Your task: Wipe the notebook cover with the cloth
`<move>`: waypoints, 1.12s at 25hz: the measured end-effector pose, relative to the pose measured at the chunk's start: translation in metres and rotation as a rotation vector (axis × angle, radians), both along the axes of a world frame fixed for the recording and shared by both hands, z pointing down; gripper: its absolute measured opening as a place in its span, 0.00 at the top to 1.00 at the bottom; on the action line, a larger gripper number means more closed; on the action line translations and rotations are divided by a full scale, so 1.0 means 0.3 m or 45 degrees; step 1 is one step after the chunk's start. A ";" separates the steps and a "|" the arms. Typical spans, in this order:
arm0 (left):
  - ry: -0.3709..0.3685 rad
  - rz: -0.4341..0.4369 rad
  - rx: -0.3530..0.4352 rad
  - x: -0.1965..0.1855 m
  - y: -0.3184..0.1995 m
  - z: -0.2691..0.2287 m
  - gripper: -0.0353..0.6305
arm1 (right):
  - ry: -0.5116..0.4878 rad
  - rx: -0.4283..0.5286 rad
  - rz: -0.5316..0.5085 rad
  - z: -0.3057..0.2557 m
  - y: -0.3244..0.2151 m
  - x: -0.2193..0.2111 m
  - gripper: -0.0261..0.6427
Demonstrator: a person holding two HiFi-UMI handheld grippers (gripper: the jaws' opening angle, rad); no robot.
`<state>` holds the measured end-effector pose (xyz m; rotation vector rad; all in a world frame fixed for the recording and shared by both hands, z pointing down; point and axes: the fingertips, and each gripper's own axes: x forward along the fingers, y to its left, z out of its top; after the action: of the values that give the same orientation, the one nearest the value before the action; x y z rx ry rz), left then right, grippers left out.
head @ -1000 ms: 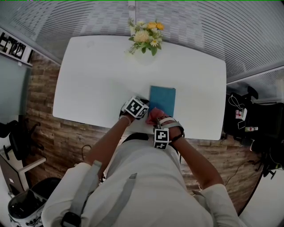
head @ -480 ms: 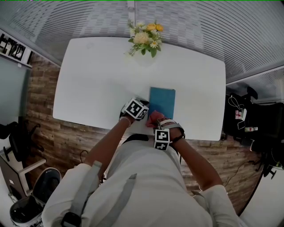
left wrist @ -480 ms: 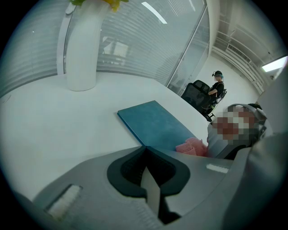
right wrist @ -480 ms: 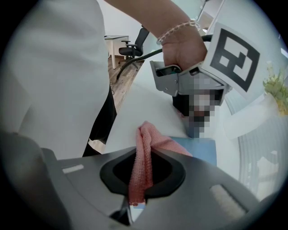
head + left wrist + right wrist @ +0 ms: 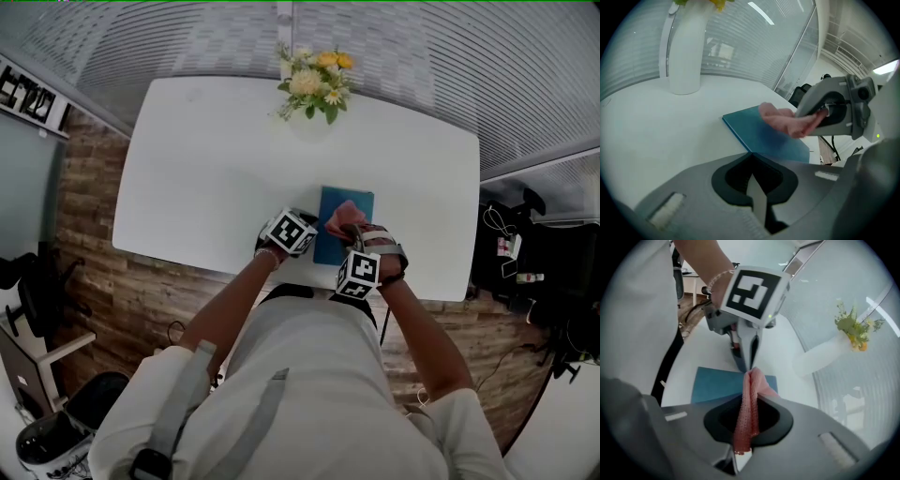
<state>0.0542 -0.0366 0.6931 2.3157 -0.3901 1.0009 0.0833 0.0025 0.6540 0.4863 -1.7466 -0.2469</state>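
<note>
A teal notebook (image 5: 356, 208) lies flat on the white table (image 5: 206, 169) near its front edge. My right gripper (image 5: 351, 231) is shut on a pink cloth (image 5: 341, 217), which rests on the cover's middle. In the right gripper view the cloth (image 5: 749, 404) runs from between the jaws out onto the notebook (image 5: 715, 383). My left gripper (image 5: 307, 228) is shut, its tips down at the notebook's left edge; whether they touch it is unclear. The left gripper view shows the notebook (image 5: 754, 131), the cloth (image 5: 785, 122) and the right gripper's fingers (image 5: 820, 101).
A white vase with yellow flowers (image 5: 317, 80) stands at the table's far edge, well beyond the notebook; it appears as the vase (image 5: 684, 51) and the vase (image 5: 825, 355) in the gripper views. Wooden floor and black equipment (image 5: 525, 253) lie to the right.
My right gripper has carried the cloth from the notebook's near left corner forward and to the right onto the cover. The left gripper has stayed in place.
</note>
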 end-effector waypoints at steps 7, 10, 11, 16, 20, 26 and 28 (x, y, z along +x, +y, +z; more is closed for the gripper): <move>-0.006 0.001 -0.001 -0.004 0.002 -0.005 0.96 | 0.134 0.159 0.069 0.035 -0.225 0.096 0.92; -0.004 0.000 -0.008 -0.002 0.002 -0.001 0.96 | 0.181 0.155 0.079 0.092 -0.283 0.132 0.92; -0.002 0.000 -0.009 -0.001 0.002 0.000 0.96 | 0.199 0.153 0.082 0.108 -0.299 0.145 0.92; -0.004 0.000 -0.013 -0.002 0.006 -0.006 0.96 | 0.286 0.125 0.083 0.159 -0.331 0.187 0.92; -0.003 0.002 -0.013 -0.002 0.003 -0.007 0.96 | 0.267 0.109 0.084 0.176 -0.326 0.186 0.93; -0.002 0.001 -0.020 -0.003 0.000 -0.002 0.96 | 0.292 0.088 0.050 0.183 -0.317 0.178 0.95; -0.001 0.001 -0.023 -0.003 -0.001 0.001 0.96 | 0.298 0.085 0.032 0.185 -0.310 0.173 0.95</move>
<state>0.0532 -0.0369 0.6933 2.2994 -0.3786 1.0022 0.1353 -0.0905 0.7095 0.5065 -1.5072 -0.3318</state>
